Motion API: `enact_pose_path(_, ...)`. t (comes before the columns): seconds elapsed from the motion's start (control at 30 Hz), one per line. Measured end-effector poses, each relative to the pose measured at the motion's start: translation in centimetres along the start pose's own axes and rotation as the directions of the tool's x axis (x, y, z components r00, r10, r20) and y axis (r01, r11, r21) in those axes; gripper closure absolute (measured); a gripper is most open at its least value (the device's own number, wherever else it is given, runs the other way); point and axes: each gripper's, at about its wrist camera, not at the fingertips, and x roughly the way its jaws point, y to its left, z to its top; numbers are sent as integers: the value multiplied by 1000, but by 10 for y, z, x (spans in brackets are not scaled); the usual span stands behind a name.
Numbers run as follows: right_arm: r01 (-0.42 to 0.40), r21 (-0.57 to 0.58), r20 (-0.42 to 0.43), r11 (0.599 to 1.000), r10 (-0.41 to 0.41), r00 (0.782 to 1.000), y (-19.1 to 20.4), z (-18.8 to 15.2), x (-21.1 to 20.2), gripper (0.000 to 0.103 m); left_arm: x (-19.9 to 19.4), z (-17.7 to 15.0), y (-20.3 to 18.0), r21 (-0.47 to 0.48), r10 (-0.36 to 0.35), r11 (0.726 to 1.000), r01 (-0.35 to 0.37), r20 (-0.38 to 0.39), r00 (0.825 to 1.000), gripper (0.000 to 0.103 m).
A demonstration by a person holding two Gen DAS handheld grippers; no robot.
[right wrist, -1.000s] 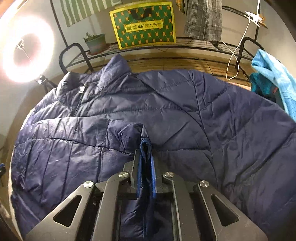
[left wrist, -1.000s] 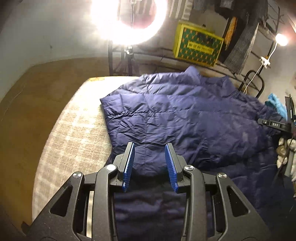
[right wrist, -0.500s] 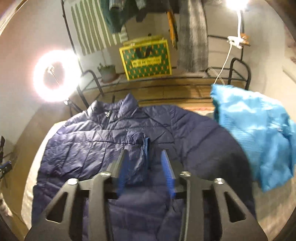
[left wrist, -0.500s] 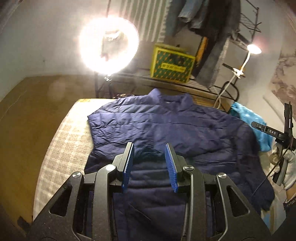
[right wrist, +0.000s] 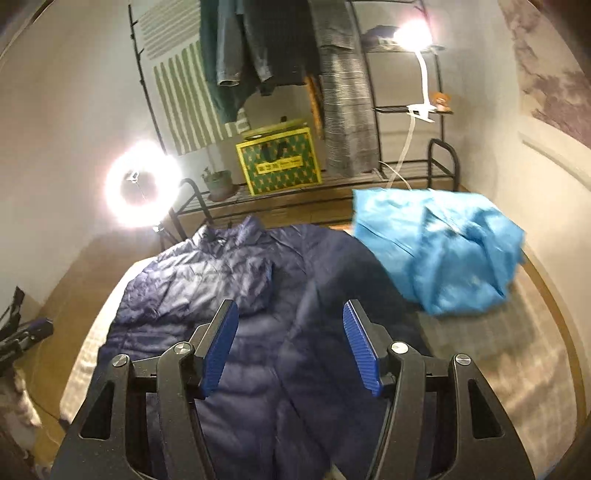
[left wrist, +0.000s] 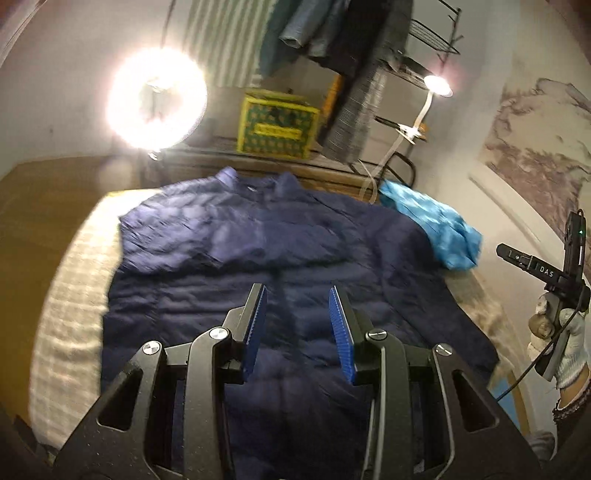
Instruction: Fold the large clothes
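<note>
In the left wrist view, a bright ring light [left wrist: 157,98] glares at the upper left of the frame. Right of it, a yellow and green patterned box [left wrist: 277,127] sits on a low rack [left wrist: 207,157] against the wall, with hanging clothes [left wrist: 332,33] above it. The navy puffer jacket [left wrist: 258,236] lies spread across the middle of the frame on a pale checked bed cover [left wrist: 70,280], collar toward the rack, with 1 sleeve folded across its chest. At the lower centre, the left gripper [left wrist: 297,325] hangs above the jacket's lower half, its 2 blue pads apart and nothing between them. Further right, a crumpled light blue garment [left wrist: 432,225] lies at the jacket's far right shoulder. At the right edge, a gloved hand [left wrist: 565,339] holds the other black tool.

In the right wrist view, the ring light [right wrist: 142,184] is at the middle left, beside a small potted plant [right wrist: 219,182] and the patterned box [right wrist: 279,160] on the rack. The jacket [right wrist: 295,266] fills the lower centre, its folded sleeve [right wrist: 207,280] lying on the left half. The right gripper [right wrist: 291,345] is above the jacket's front, released: its jaws have just been opening and hold nothing. The blue garment [right wrist: 439,251] is at the right, overlapping the jacket's edge. A clip lamp [right wrist: 412,35] shines at the upper right.
</note>
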Motion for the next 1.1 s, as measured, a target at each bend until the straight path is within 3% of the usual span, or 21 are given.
enact_pose_path(0.23,53,121,-40,991,-49,998,-64,-54,-45,43,26,-32,-30,34,-60,997,64,-98,993,68)
enact_pose_path(0.53,220,252,-170,942,-181,969,-147,-127,-42,42,40,-42,-48,66,-68,995,78,-137,988,67)
enact_pose_path(0.83,242,465,-273,851,-122,954,-216,-175,-27,42,53,-51,-47,77,-47,995,61,-171,984,67)
enact_pose_path(1.1,244,469,-326,849,-90,941,-222,-192,-12,43,58,-53,-48,67,-49,996,62,-183,982,67)
